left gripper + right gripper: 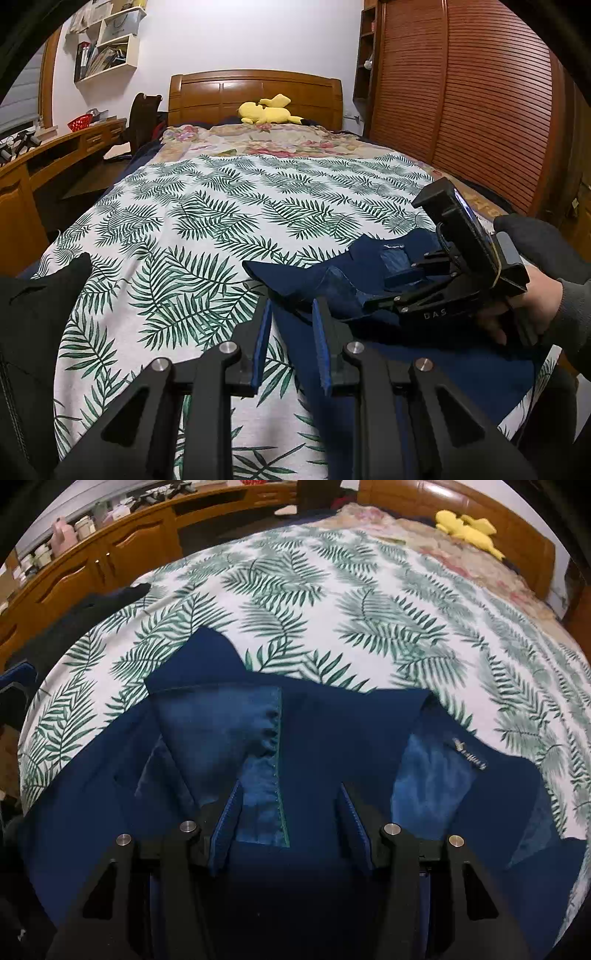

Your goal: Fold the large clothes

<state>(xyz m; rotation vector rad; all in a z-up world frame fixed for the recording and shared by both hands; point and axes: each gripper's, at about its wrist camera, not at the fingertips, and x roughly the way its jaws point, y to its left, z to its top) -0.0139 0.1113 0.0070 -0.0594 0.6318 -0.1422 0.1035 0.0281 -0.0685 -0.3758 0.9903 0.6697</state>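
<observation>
A navy jacket (332, 716) with a lighter blue lining (218, 731) lies spread on the leaf-print bedsheet (332, 602), its collar and lapels facing up. A small label (469, 755) shows on the right lapel. My right gripper (290, 808) hangs open just above the jacket's collar area, with nothing between its pads. In the left wrist view a person's hand holds that right gripper (376, 293), tilted down onto the jacket (443, 365). My left gripper (291, 343) hovers over the jacket's left edge. Its jaws stand narrowly apart and grip nothing.
A black garment (37, 302) lies at the bed's left edge. A yellow plush toy (267, 110) rests by the wooden headboard (255, 92) on a floral blanket (266, 142). A wooden desk (66, 147) runs along the left, and a slatted wardrobe (461, 103) stands on the right.
</observation>
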